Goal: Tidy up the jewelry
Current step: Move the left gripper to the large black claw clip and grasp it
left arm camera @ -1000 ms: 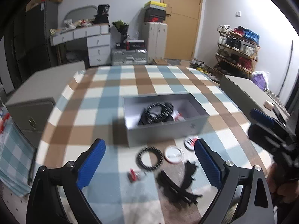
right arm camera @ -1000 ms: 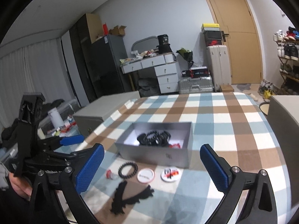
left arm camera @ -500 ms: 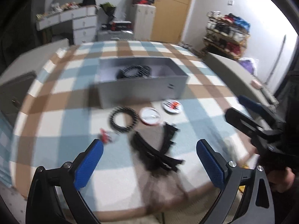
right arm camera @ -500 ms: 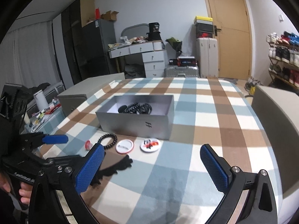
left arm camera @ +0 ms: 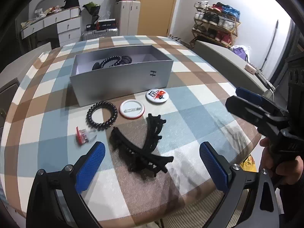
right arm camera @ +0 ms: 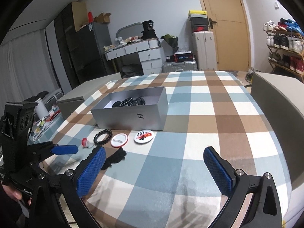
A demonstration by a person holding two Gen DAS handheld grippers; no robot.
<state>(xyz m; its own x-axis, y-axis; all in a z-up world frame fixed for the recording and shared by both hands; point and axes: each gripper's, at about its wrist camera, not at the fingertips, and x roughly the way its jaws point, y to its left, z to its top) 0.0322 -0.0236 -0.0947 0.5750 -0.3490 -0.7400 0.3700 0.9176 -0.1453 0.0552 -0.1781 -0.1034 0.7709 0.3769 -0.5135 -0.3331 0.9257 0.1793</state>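
Note:
A grey open box (left arm camera: pixel 121 79) stands on the checked tablecloth and holds black bead bracelets (left arm camera: pixel 111 61). In front of it lie a black bead bracelet (left arm camera: pixel 102 114), a red-rimmed white badge (left arm camera: pixel 131 109), a printed badge (left arm camera: pixel 157 95), a small red clip (left arm camera: pixel 83 135) and two black hair clips (left arm camera: pixel 144 144). My left gripper (left arm camera: pixel 152 163) is open and empty, just in front of the hair clips. My right gripper (right arm camera: pixel 154 169) is open and empty over the cloth, right of the items. The box also shows in the right wrist view (right arm camera: pixel 131 112).
The table's front edge (left arm camera: pixel 171 209) is close below my left gripper. Grey chair backs stand at the table's right (right arm camera: pixel 275 102) and left (right arm camera: pixel 70 102). A desk, suitcases, a door and a shoe rack are far behind.
My left gripper has come down and in toward the hair clips; the items look larger. My right gripper has shifted a little; its view of the box and table is nearer.

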